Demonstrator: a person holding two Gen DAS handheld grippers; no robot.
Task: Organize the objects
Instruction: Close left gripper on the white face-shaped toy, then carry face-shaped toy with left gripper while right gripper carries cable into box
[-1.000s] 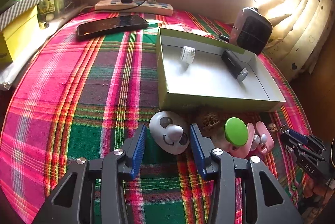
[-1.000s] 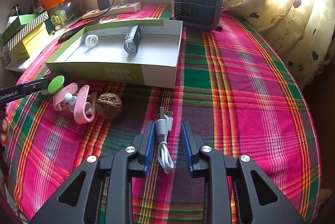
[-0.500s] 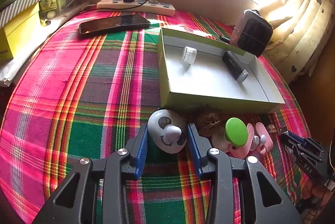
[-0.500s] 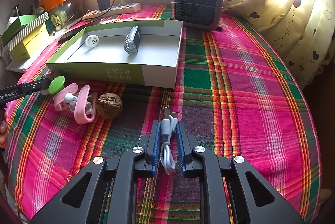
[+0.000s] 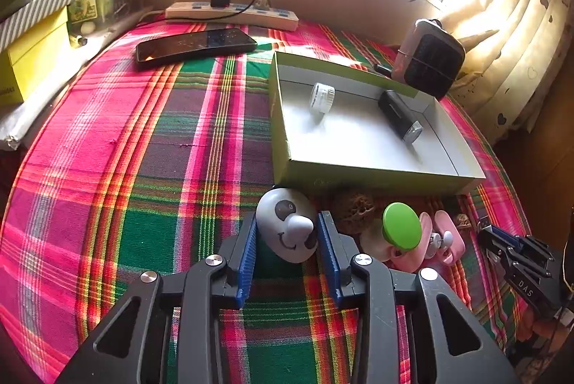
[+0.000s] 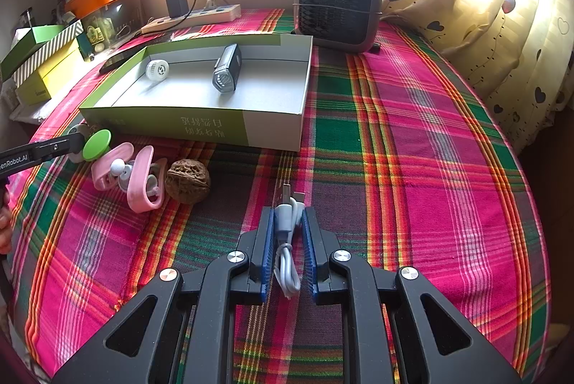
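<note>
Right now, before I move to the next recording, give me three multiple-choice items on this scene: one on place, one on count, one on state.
1. Where does the walnut lie?
A. inside the green box
B. on the cloth, in front of the box
C. on the power strip

2. How many things lie inside the green box?
A. two
B. four
C. none

3. What are the right tongs doing?
A. standing wide open over bare cloth
B. shut on the white cable
C. gripping the walnut

Answers:
1 B, as the walnut sits on the plaid cloth beside the pink earbud case.
2 A, only a white round cap and a black bike light are inside.
3 B, the pads press the white cable on both sides.
</note>
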